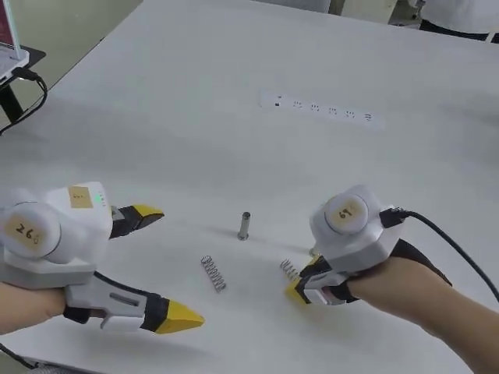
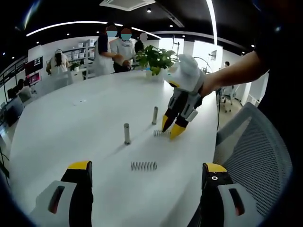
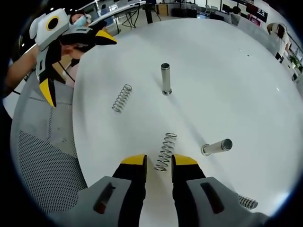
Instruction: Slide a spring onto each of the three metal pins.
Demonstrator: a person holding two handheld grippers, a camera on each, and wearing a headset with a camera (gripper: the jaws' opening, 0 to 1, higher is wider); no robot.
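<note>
The right gripper (image 3: 158, 161), jaws narrowly parted, straddles the near end of a coiled wire spring (image 3: 165, 150) lying on the smooth white table (image 3: 236, 71). The left gripper (image 1: 165, 263) hovers wide open near a second spring (image 1: 212, 273). An upright steel pin (image 1: 244, 226) stands just beyond. The right gripper view adds another pin (image 3: 217, 146) and a third spring (image 3: 247, 202).

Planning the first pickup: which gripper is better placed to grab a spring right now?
Right. The right gripper straddles a spring on the table, jaws narrowly apart. The left gripper is wide open, short of another spring.
</note>
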